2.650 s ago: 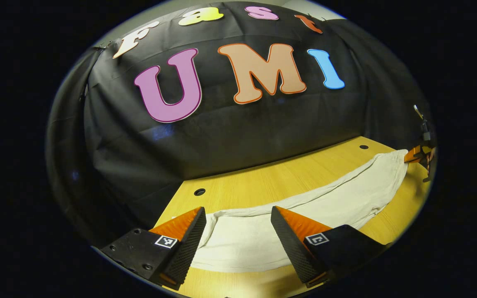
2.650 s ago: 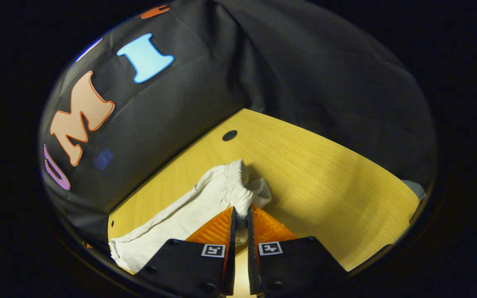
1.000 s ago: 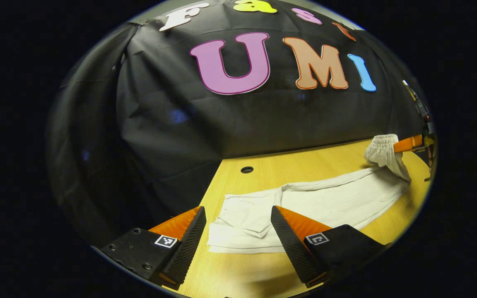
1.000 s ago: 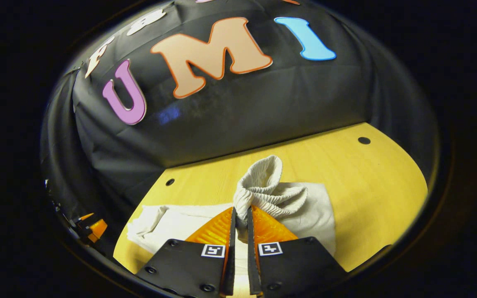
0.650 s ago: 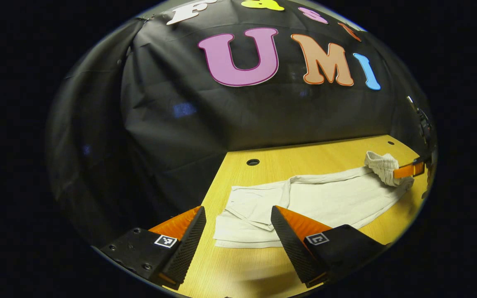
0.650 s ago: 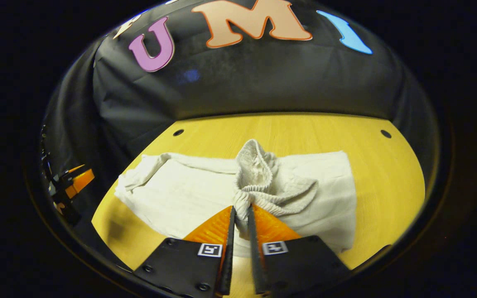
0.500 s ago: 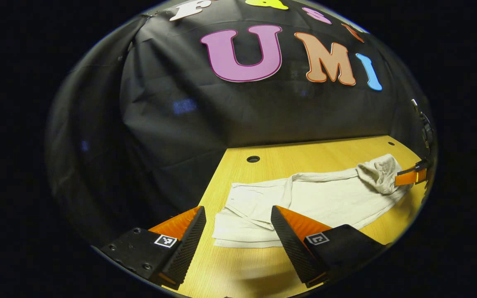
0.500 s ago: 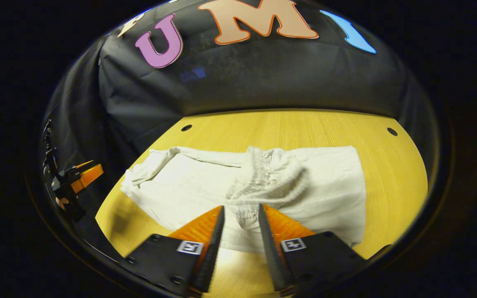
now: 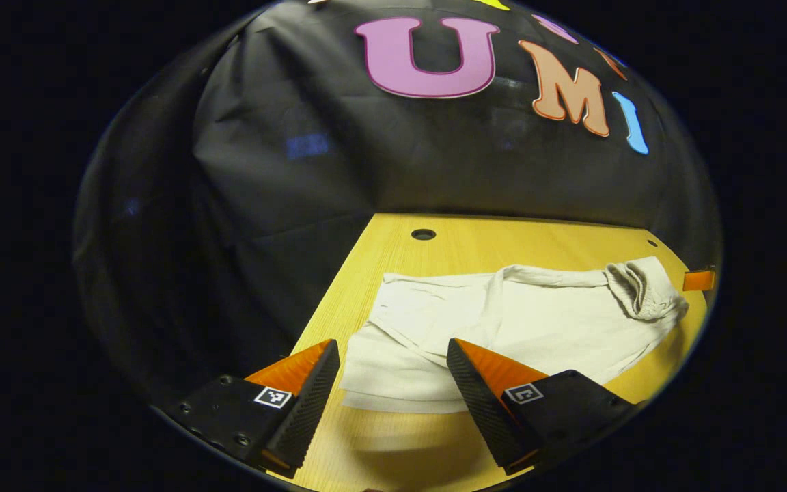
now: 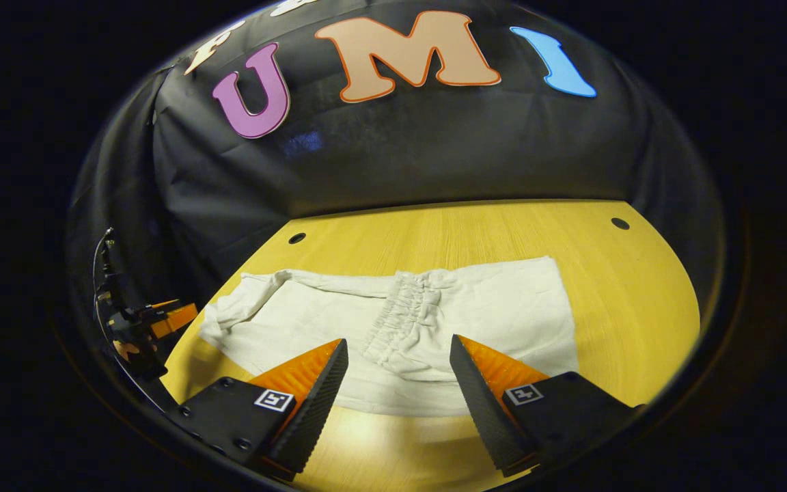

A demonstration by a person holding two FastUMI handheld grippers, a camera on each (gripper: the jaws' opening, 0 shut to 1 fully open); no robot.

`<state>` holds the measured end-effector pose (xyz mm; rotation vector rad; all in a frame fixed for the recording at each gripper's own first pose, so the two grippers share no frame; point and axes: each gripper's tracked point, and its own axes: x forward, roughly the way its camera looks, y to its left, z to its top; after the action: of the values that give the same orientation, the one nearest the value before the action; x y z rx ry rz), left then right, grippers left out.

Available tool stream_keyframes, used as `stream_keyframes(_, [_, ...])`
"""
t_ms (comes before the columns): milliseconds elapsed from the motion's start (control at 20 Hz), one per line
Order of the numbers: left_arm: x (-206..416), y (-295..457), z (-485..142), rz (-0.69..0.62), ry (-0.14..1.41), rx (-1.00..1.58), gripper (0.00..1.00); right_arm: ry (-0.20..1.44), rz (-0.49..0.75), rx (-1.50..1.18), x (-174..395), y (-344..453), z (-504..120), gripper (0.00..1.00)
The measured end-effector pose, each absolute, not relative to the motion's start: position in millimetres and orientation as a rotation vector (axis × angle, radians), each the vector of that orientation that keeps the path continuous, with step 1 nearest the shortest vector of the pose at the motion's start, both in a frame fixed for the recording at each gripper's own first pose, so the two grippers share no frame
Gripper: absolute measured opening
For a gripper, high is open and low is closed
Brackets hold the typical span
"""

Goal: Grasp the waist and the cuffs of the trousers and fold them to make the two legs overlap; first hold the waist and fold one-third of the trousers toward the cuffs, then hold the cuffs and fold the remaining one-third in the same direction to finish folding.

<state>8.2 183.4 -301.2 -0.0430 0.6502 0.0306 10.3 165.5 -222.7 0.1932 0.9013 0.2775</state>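
In the right gripper view the right gripper has its two fingers spread wide, with nothing between them and no cloth touching either pad; it hangs just above the near edge of the trousers. The left gripper, in the left gripper view, is spread about as wide and likewise grips nothing, its fingertips poised over the cuffs at that end of the garment.

There is one pair of trousers, pale cream, lying flat on the yellow wooden table. The gathered waist lies across the middle of the cloth, on top of the legs, so the waist end is already folded over toward the cuffs. In the left gripper view the same waist sits as a puckered roll at the far right of the cloth, and the two cuffs lie stacked, slightly offset, near the table's left edge.

Two round holes show in the tabletop near the back wall. Each gripper carries two small square black-and-white markers; no readable writing appears on them. At the left rim of the right gripper view the other gripper is small and dim, and its opening is hard to judge there.
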Motion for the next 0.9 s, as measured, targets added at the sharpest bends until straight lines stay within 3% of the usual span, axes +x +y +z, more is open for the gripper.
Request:
stream_keyframes(150, [11.7,191.1,-320.6,0.036,0.684,-0.064,0.97,0.904,0.249,0.175,5.6,160.2,-219.9,0.97])
stream_keyframes(200, [13.0,194.3,-328.2,0.039,0.696,-0.069,0.97,0.905,0.243,0.172,3.6,159.2,-220.2,0.91])
stream_keyframes(250, [13.9,196.0,-334.5,0.039,0.709,-0.076,0.96,0.904,0.237,0.170,2.9,158.3,-219.3,0.97])
stream_keyframes(700, [11.3,197.0,-364.5,0.033,0.778,-0.126,0.98,0.902,0.201,0.150,-3.0,146.8,-212.8,0.97])
stream_keyframes(750, [9.1,195.8,-364.7,0.034,0.789,-0.116,0.97,0.902,0.199,0.149,-3.2,145.7,-211.3,0.91])
stream_keyframes(900, [10.6,195.3,-365.5,0.023,0.792,-0.086,0.97,0.898,0.191,0.149,-2.4,142.0,-209.8,0.97])
